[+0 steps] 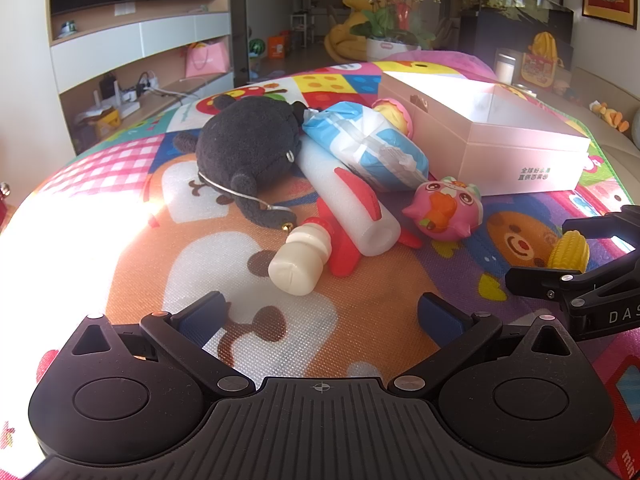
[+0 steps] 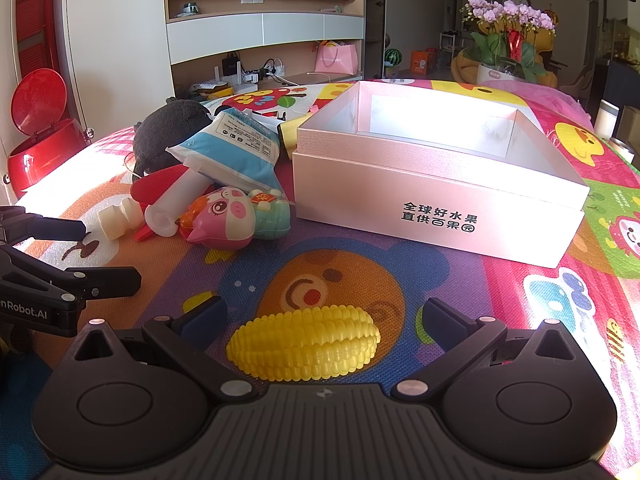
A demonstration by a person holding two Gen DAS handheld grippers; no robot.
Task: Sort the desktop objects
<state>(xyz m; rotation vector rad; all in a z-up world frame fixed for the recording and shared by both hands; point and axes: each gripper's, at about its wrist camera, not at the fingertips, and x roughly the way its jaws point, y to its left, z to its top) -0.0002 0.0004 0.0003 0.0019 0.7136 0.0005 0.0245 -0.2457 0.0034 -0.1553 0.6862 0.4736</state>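
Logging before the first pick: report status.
Both hand-held grippers open, left, right. Yellow plastic corn cob between right fingers, ungripped. Pink cardboard box empty; path unobstructed.

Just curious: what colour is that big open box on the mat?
The box is pale pink with black Chinese lettering, clearest in the right wrist view.

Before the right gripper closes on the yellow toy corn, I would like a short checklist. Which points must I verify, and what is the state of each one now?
1. Right gripper open wide: ok.
2. Toy corn lies between its fingers: ok, though it lies lengthwise across the gap, so the fit is tight.
3. Fingers touching the corn: cannot tell; small gaps seem to remain at both ends.
4. Left gripper away from the corn: ok; it is open and empty, aimed at the white bottle.
5. Pink box open with free space inside: ok.
6. Pig toy outside the closing path: ok.
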